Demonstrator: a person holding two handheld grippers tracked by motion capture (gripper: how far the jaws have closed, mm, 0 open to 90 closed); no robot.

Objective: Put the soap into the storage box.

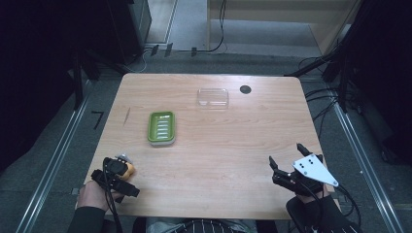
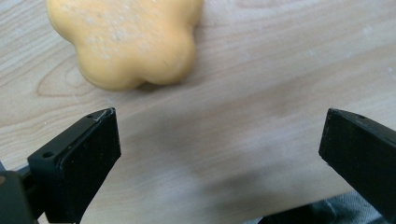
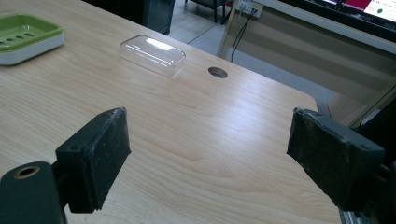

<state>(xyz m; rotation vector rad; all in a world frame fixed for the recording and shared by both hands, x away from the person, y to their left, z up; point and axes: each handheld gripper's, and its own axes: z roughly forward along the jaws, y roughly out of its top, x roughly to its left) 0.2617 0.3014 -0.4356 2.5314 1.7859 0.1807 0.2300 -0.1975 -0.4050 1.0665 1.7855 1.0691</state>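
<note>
Claws spread wide over a pale wooden desk (image 1: 218,141), neither one gripping anything. The left claw (image 2: 219,144), held at the near left corner of the desk, points down at the wood with its two black jaws far apart and bare desk between them. Just beyond its tips lies a flower-shaped orange soap (image 2: 126,39), flat on the desk and clear of both jaws; in the high view the left claw (image 1: 116,177) sits right over the soap (image 1: 128,169), close to the desk's near edge. The right claw (image 3: 210,154), at the near right corner, is likewise open and empty, its jaws looking out across the desk towards the far side; from above the right claw (image 1: 286,154) carries a grey three-cornered plate. Farther out, a green soap dish (image 1: 161,127) on a white base stands left of the desk's middle. Beyond it, near the far edge, rests a clear plastic lid (image 1: 213,97), with a small round hole (image 1: 245,89) in the desk just beside it.
</note>
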